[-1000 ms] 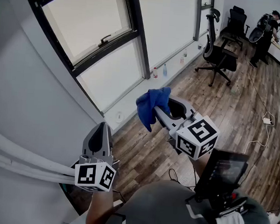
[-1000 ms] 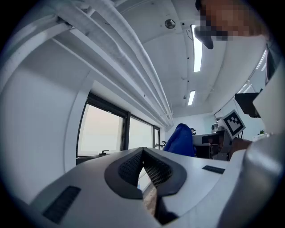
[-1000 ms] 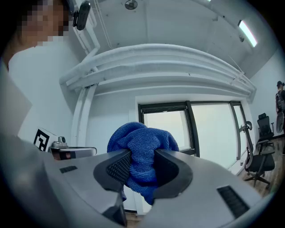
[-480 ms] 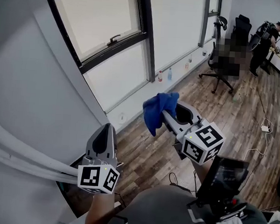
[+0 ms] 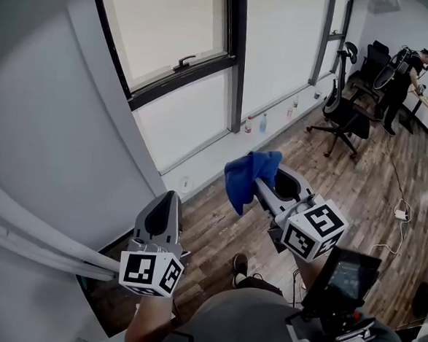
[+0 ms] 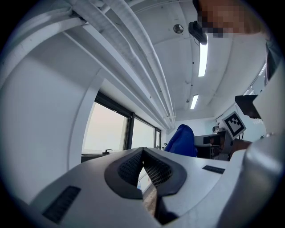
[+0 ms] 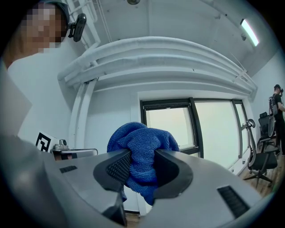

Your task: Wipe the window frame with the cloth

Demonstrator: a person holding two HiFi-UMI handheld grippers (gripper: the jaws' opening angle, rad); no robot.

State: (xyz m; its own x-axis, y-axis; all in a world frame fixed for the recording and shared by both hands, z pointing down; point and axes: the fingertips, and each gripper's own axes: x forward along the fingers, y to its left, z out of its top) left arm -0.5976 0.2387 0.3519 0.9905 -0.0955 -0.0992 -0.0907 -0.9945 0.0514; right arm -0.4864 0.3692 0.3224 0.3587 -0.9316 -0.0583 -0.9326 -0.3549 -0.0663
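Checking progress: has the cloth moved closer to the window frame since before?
No. The cloth hangs as far below the floor bottles as before; only the camera shifted.

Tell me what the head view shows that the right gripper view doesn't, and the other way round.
Only the head view shows the bottles by the wall under the window, and the dark screen near the person's waist. Only the right gripper view shows how the right gripper clamps the blue cloth from both sides, plus a ceiling light strip. Both show the cloth, the black window frame, the office chair and the white pipes.
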